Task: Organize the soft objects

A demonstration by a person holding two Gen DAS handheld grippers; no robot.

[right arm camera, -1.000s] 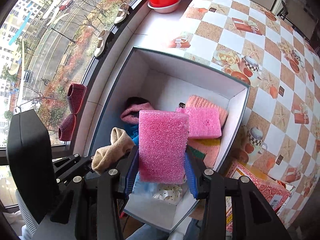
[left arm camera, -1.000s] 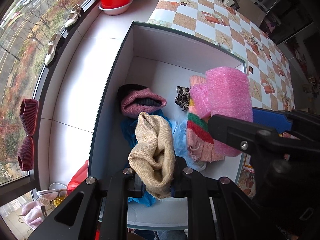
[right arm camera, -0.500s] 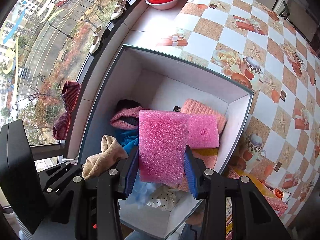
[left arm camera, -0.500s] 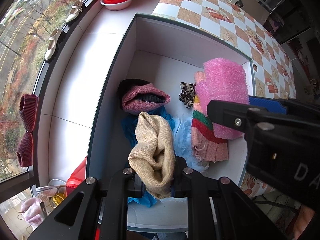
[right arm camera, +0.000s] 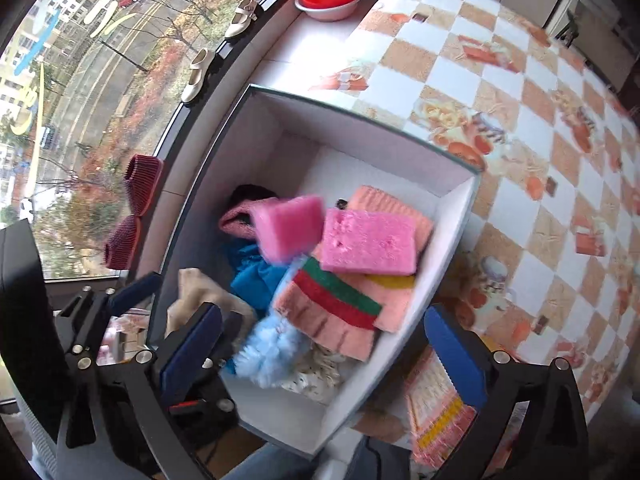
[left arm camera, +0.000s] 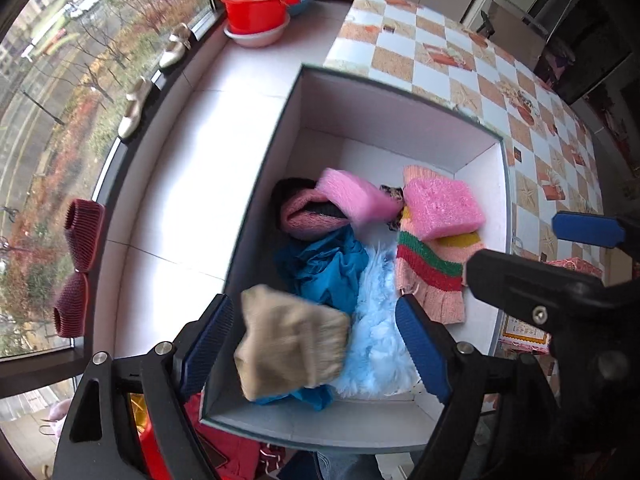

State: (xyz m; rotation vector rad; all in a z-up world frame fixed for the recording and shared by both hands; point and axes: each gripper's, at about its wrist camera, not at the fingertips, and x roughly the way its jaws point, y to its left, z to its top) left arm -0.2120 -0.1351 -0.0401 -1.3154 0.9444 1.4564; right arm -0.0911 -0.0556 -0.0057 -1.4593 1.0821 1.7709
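A white box (left arm camera: pixel 400 140) (right arm camera: pixel 452 216) holds several soft things. My left gripper (left arm camera: pixel 316 344) is open above its near end; a beige knit piece (left arm camera: pixel 292 344) (right arm camera: pixel 196 292) is blurred between the jaws, free of them. My right gripper (right arm camera: pixel 324 352) is open above the box; a pink foam block (right arm camera: pixel 288 232) (left arm camera: pixel 356 200) is blurred in the box's middle, over a pink knit hat (left arm camera: pixel 304 216). A second pink foam block (left arm camera: pixel 440 208) (right arm camera: pixel 370 242) lies on a striped knit piece (left arm camera: pixel 432 268) (right arm camera: pixel 340 300). Blue cloth (left arm camera: pixel 324 268) and pale blue fluff (left arm camera: pixel 376 340) lie below.
The box stands on a checked tablecloth (right arm camera: pixel 520 92) beside a white sill (left arm camera: pixel 200 160). Red basins (left arm camera: pixel 260 4), pale shoes (left arm camera: pixel 136 108) and dark red slippers (left arm camera: pixel 76 264) line the window. A patterned packet (right arm camera: pixel 436 412) lies at the box's near right.
Both grippers have opened. The beige knit piece has left the left jaws and the pink foam block has left the right jaws; both are dropping into the box. Both cameras have pulled back.
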